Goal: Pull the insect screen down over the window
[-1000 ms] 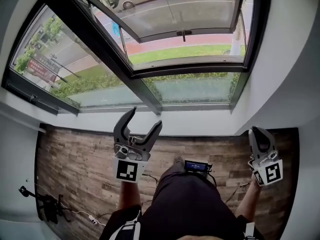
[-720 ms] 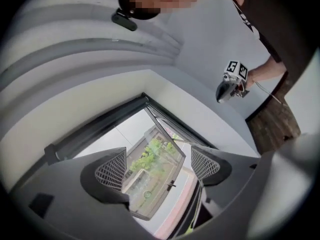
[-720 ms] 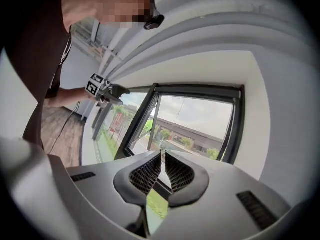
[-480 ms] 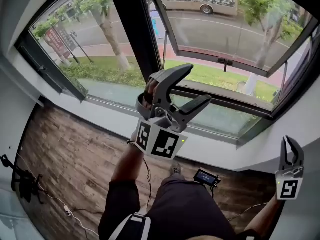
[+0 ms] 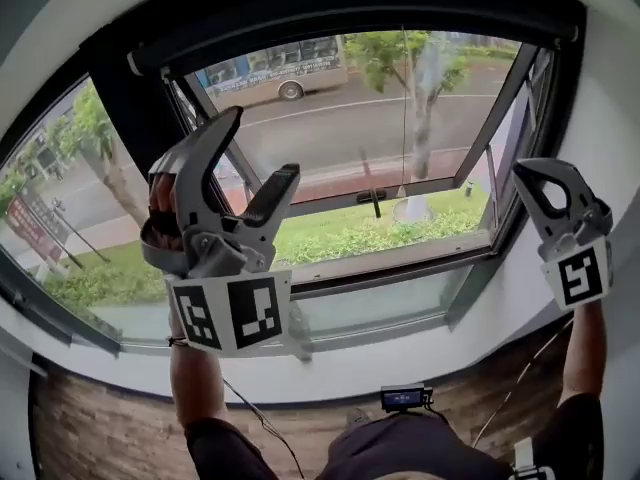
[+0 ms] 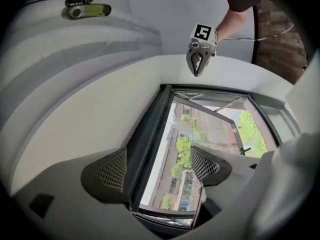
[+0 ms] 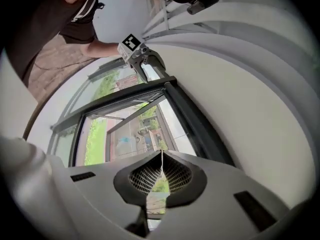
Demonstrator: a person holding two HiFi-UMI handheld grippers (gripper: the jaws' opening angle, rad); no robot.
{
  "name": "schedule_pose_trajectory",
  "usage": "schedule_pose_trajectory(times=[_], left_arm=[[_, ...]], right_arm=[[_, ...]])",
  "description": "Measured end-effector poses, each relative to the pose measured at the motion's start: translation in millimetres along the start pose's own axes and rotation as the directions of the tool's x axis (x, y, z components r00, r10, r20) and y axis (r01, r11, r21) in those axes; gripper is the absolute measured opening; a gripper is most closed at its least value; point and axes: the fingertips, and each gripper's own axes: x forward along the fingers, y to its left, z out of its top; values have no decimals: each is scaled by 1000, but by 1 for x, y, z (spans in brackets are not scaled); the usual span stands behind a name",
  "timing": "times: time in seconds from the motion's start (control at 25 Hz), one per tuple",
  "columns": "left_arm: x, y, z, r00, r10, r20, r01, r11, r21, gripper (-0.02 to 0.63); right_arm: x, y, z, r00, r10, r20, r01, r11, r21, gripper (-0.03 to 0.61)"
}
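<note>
The dark-framed window [image 5: 505, 118] fills the head view, with its inner sash [image 5: 372, 190] swung open outward. A dark housing bar [image 5: 350, 8] runs along the window's top. From it a thin cord [image 5: 403, 118] hangs down in front of the glass. My left gripper [image 5: 262, 146] is raised before the left part of the pane, jaws wide open and nothing between them. In the left gripper view the pads [image 6: 114, 170] frame the window's dark edge [image 6: 150, 144] from a distance. My right gripper [image 5: 527, 171] is held up at the right frame, shut and empty, its tips [image 7: 161, 171] meeting.
A white sill [image 5: 330, 368] runs below the window, with wooden floor [image 5: 90, 438] under it. A small screen device [image 5: 405, 398] sits by the person's waist. White curved wall [image 6: 75, 109] surrounds the opening. Each gripper shows in the other's view: the right gripper [image 6: 198, 66], the left gripper [image 7: 142, 56].
Both grippers rose from down near the floor to in front of the window. The left jaws spread wider. The view tilted upward to show the window's top.
</note>
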Motion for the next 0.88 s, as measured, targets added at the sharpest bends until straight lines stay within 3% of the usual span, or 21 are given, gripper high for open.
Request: schedule_pose_trajectory(times=[0.2, 0.36, 0.48, 0.68, 0.8, 0.88], left_arm=[[65, 28, -15, 997, -73, -35, 74, 997, 12, 408], [104, 36, -18, 991, -96, -96, 102, 993, 64, 407], [131, 39, -18, 985, -85, -147, 96, 993, 70, 293], [168, 14, -27, 968, -116, -221, 139, 986, 90, 284], [180, 6, -35, 959, -92, -269, 134, 981, 140, 284], [187, 9, -41, 952, -66, -297, 118, 980, 160, 244]], right_arm=[[55, -52, 27, 1000, 4, -3, -4, 992, -124, 9], [94, -84, 28, 1000, 12, 12, -10, 987, -158, 8], [117, -99, 14, 1000, 7, -8, -9, 977, -213, 9], [145, -107, -12, 999, 29, -14, -32, 968, -248, 9], [156, -106, -21, 999, 45, -10, -46, 967, -251, 29], [164, -108, -23, 999, 50, 1, -48, 967, -252, 48]])
